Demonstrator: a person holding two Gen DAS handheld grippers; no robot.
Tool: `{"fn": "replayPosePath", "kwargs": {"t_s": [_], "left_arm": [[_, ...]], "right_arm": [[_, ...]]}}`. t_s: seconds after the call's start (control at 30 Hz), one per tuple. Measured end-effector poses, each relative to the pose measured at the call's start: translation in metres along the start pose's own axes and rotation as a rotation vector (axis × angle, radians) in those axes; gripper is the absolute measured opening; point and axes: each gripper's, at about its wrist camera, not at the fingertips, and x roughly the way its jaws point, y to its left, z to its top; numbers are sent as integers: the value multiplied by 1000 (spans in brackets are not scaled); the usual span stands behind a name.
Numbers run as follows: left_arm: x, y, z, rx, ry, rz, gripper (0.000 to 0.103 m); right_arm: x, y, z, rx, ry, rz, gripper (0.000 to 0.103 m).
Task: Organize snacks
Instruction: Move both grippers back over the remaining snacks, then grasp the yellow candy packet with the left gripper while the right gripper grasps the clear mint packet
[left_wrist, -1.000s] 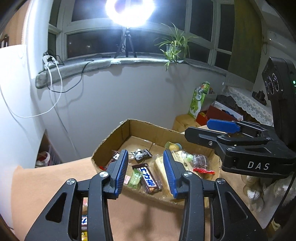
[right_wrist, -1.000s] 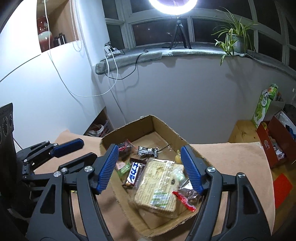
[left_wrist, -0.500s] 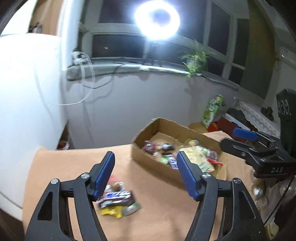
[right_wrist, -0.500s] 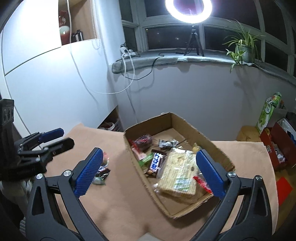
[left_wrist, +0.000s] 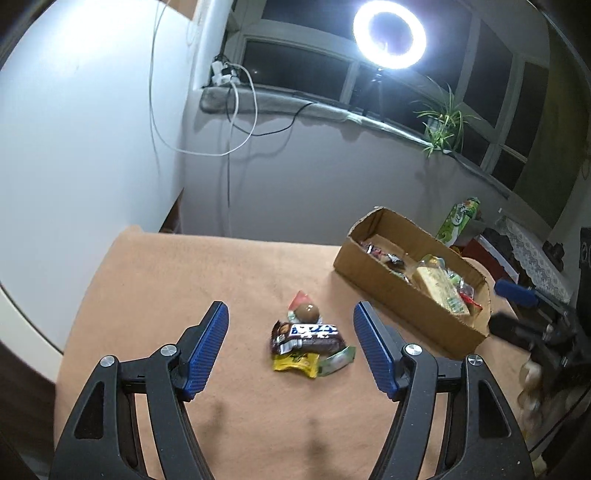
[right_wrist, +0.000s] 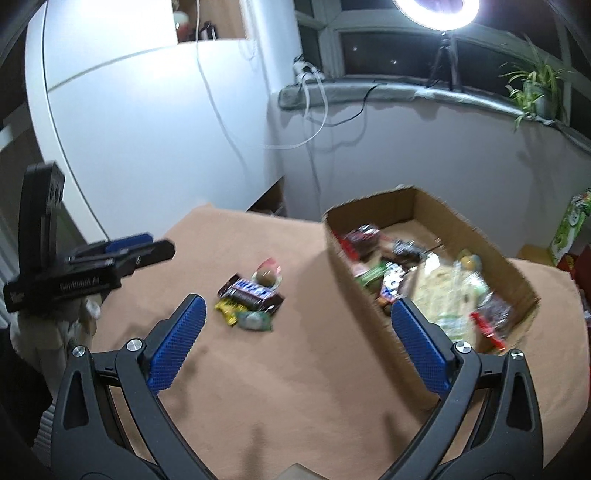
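While my left gripper (left_wrist: 290, 349) hangs wide apart over the 4 loose snacks (left_wrist: 308, 341) left of the cardboard box (left_wrist: 410, 295), my right gripper (right_wrist: 293, 341), equally spread, holds nothing. Overlapping wrappers could make me pinch 2 or scatter them.
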Motion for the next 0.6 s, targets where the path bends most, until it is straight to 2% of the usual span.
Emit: {"fn": "replayPosePath", "kwargs": {"t_s": [0.27,0.47,0.53,0.6], "left_arm": [[10,11,-9,-26,31,-14,70],[26,16,-31,-12,100,-42,70],[30,19,-37,-15,114,-45,66],[34,21,-40,-20,129,-57,57]], "right_arm": [[39,21,-22,-47,75,26,102],[74,31,-30,-74,136,45,102],[84,33,-31,-72,149,48,102],[92,35,-31,-67,159,45,98]]}}
